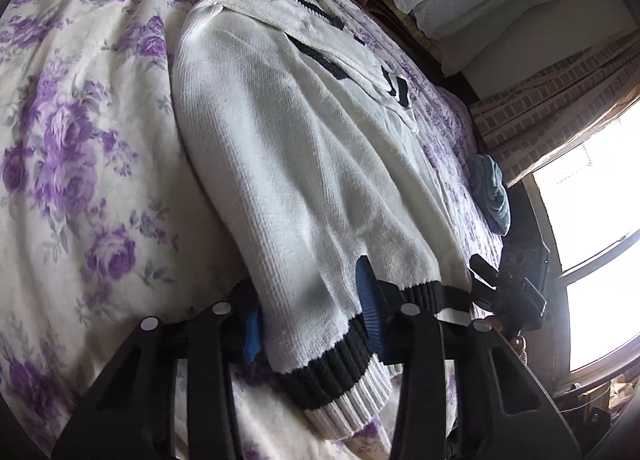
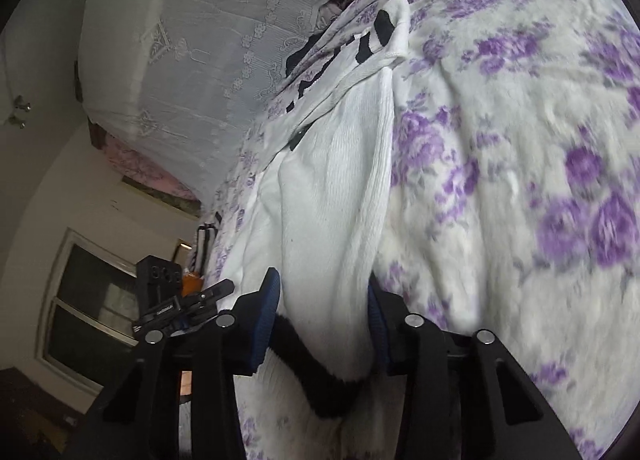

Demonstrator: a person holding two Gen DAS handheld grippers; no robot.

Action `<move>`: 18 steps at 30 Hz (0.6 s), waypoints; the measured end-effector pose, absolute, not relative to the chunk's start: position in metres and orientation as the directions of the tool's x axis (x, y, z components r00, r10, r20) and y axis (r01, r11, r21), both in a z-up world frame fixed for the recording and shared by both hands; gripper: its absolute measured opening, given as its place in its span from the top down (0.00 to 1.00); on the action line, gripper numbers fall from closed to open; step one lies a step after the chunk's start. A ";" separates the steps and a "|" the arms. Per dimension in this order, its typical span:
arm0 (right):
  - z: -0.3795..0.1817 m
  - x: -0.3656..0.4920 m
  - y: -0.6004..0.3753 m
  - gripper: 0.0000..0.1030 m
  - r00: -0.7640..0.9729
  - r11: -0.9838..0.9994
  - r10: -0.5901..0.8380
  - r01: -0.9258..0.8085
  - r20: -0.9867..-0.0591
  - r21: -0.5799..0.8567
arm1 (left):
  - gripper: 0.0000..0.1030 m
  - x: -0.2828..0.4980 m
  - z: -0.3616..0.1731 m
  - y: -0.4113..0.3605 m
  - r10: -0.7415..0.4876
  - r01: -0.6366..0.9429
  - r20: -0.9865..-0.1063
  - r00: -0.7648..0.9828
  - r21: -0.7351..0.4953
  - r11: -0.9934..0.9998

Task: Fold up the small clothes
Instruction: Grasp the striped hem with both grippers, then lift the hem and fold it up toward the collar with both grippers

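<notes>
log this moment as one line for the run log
phase: fold underway | left gripper: shut on sweater hem | right gripper: shut on sweater hem | sweater: lying on floral blanket

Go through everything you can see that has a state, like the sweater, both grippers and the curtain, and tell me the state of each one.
White knit sweater: spread on the floral blanket, hem end lifted, not yet folded.
Left gripper: fingers either side of the striped hem; grip unclear.
Right gripper: fingers either side of the hem; grip unclear.
Teal cloth: bunched at the bed edge.
Curtain: drawn aside, window uncovered.
</notes>
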State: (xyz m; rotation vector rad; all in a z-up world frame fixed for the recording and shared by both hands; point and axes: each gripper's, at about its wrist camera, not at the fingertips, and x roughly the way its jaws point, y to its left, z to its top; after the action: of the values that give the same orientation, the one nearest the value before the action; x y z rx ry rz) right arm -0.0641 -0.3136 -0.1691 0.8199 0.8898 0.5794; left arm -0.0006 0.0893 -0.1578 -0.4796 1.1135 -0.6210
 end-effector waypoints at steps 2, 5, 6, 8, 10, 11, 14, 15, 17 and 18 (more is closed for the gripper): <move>-0.172 -0.060 -0.313 0.65 0.510 0.545 0.745 -0.093 -0.430 0.833 | 0.57 0.001 -0.160 0.086 -0.669 0.215 -0.680 0.301 -0.635 0.742; -0.175 -0.053 -0.303 0.79 0.495 0.560 0.738 -0.071 -0.458 0.825 | 0.52 0.003 -0.156 0.073 -0.660 0.242 -0.686 0.306 -0.615 0.751; -0.173 -0.055 -0.301 0.81 0.501 0.579 0.726 -0.078 -0.471 0.811 | 0.52 0.000 -0.155 0.068 -0.645 0.255 -0.696 0.317 -0.592 0.764; -0.174 -0.060 -0.300 0.83 0.507 0.575 0.726 -0.079 -0.464 0.814 | 0.70 -0.004 -0.153 0.066 -0.617 0.262 -0.712 0.337 -0.558 0.787; -0.175 -0.063 -0.303 0.84 0.508 0.559 0.734 -0.077 -0.450 0.826 | 0.85 -0.007 -0.153 0.074 -0.618 0.242 -0.706 0.345 -0.569 0.786; -0.175 -0.064 -0.303 0.84 0.509 0.561 0.734 -0.079 -0.450 0.824 | 0.89 -0.007 -0.154 0.079 -0.629 0.232 -0.696 0.345 -0.586 0.776; -0.173 -0.065 -0.302 0.84 0.512 0.594 0.716 -0.090 -0.474 0.800 | 0.90 -0.006 -0.153 0.089 -0.653 0.222 -0.673 0.348 -0.617 0.755; -0.170 -0.066 -0.302 0.86 0.520 0.605 0.707 -0.095 -0.479 0.791 | 0.90 -0.007 -0.150 0.087 -0.648 0.231 -0.675 0.354 -0.608 0.760; -0.162 -0.065 -0.298 0.88 0.539 0.617 0.696 -0.111 -0.475 0.779 | 0.90 -0.009 -0.142 0.085 -0.633 0.252 -0.678 0.374 -0.582 0.773; -0.158 -0.065 -0.297 0.88 0.548 0.619 0.694 -0.123 -0.467 0.776 | 0.90 -0.010 -0.136 0.087 -0.637 0.263 -0.668 0.385 -0.582 0.769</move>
State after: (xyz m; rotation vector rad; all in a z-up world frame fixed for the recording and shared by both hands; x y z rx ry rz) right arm -0.0646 -0.2966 -0.1579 0.7601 0.8611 0.5437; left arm -0.0098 0.0872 -0.1362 -0.4172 1.0256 -0.5942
